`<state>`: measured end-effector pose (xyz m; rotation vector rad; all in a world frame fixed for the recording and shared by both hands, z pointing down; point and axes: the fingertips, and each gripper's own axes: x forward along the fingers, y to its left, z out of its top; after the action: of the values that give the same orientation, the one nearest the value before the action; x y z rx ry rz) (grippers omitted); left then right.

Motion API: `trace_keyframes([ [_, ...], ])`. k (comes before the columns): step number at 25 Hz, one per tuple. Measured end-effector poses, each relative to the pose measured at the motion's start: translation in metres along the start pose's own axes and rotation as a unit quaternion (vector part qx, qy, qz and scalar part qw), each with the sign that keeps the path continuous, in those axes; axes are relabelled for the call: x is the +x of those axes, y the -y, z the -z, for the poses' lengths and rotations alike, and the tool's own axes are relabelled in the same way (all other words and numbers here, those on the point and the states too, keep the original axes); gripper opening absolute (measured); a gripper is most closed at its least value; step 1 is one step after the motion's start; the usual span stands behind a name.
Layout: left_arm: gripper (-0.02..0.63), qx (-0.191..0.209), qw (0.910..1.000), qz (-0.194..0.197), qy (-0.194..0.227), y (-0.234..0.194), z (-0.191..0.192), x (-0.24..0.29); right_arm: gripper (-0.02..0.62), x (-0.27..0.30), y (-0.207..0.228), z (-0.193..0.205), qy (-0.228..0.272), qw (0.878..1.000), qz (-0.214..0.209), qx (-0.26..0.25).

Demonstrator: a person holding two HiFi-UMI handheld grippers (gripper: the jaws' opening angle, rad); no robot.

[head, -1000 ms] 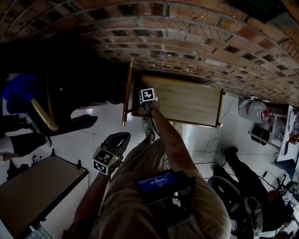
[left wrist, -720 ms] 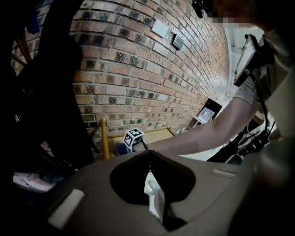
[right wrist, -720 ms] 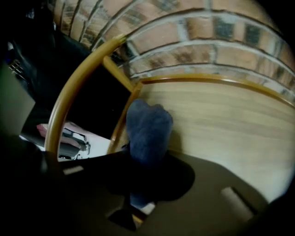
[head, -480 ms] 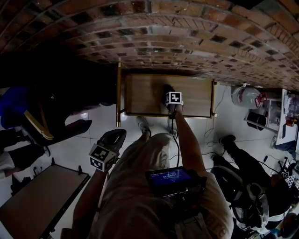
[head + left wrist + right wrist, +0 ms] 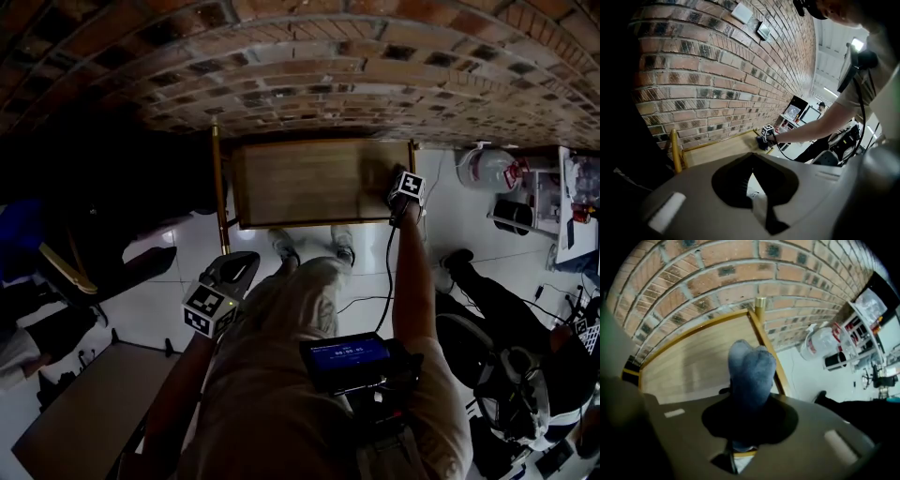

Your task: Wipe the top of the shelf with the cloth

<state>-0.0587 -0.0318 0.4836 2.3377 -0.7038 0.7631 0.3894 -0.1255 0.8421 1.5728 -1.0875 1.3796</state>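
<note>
- Left gripper (image 5: 242, 267) hangs low beside the person's hip, well short of the shelf, its jaws drawn together on nothing (idle, probably because one claw is enough for wiping).
- Wooden shelf top (image 5: 300, 183) sits against the brick wall (image 5: 309, 84).
- Right gripper (image 5: 401, 192) reaches the top's right end, jaws clamped on the blue-grey cloth (image 5: 751, 373), which is pressed down there to rub the wood.

Beige T-shirt (image 5: 267, 403), black cable (image 5: 386, 267), grey left gripper (image 5: 242, 268) shell.
</note>
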Motion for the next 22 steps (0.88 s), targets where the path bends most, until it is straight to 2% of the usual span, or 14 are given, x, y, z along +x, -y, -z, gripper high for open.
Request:
trace_keyframes([
  [2,0.0,-0.003,1.0,-0.003,0.001,-0.002,0.0,-0.003,0.08,-0.006,-0.025,-0.003,0.033,0.999,-0.015,0.006],
  [3,0.0,-0.006,1.0,-0.005,0.002,-0.003,0.001,-0.005,0.08,-0.013,-0.057,-0.005,0.059,0.997,-0.05,-0.007],
  [4,0.0,-0.01,0.9999,-0.006,0.003,-0.006,0.002,-0.007,0.08,-0.023,-0.104,-0.005,0.087,0.99,-0.103,-0.032],
  [6,0.0,-0.018,0.9998,-0.009,0.002,-0.011,0.006,-0.01,0.08,-0.052,-0.224,0.014,0.112,0.962,-0.23,-0.097],
  [7,0.0,-0.02,0.9998,-0.01,0.001,-0.013,0.009,-0.011,0.08,-0.065,-0.281,0.035,0.104,0.946,-0.279,-0.127],
  [8,0.0,-0.02,0.9997,-0.011,0.0,-0.015,0.011,-0.013,0.08,-0.075,-0.328,0.058,0.089,0.934,-0.308,-0.155],
  [9,0.0,-0.019,0.9998,-0.012,-0.001,-0.015,0.013,-0.015,0.08,-0.079,-0.362,0.082,0.069,0.93,-0.311,-0.185],
  [12,0.0,-0.02,0.9996,-0.019,0.001,-0.017,0.019,-0.027,0.08,-0.074,-0.412,0.15,-0.01,0.934,-0.23,-0.272],
  [13,0.0,-0.022,0.9995,-0.022,0.002,-0.017,0.022,-0.033,0.08,-0.072,-0.433,0.171,-0.027,0.929,-0.226,-0.292],
  [15,0.0,-0.024,0.9993,-0.028,0.004,-0.018,0.028,-0.043,0.08,-0.068,-0.477,0.206,-0.045,0.913,-0.255,-0.317],
  [16,0.0,-0.024,0.9992,-0.032,0.003,-0.019,0.032,-0.045,0.08,-0.066,-0.49,0.215,-0.047,0.908,-0.265,-0.321],
  [18,0.0,-0.027,0.9989,-0.039,-0.001,-0.025,0.038,-0.044,0.08,-0.055,-0.498,0.218,-0.048,0.907,-0.274,-0.316],
  [20,0.0,-0.036,0.9982,-0.047,-0.005,-0.032,0.043,-0.041,0.08,-0.044,-0.489,0.208,-0.044,0.914,-0.273,-0.298],
  [22,0.0,-0.047,0.9976,-0.052,-0.005,-0.034,0.045,-0.038,0.08,-0.036,-0.46,0.187,-0.025,0.927,-0.251,-0.277],
])
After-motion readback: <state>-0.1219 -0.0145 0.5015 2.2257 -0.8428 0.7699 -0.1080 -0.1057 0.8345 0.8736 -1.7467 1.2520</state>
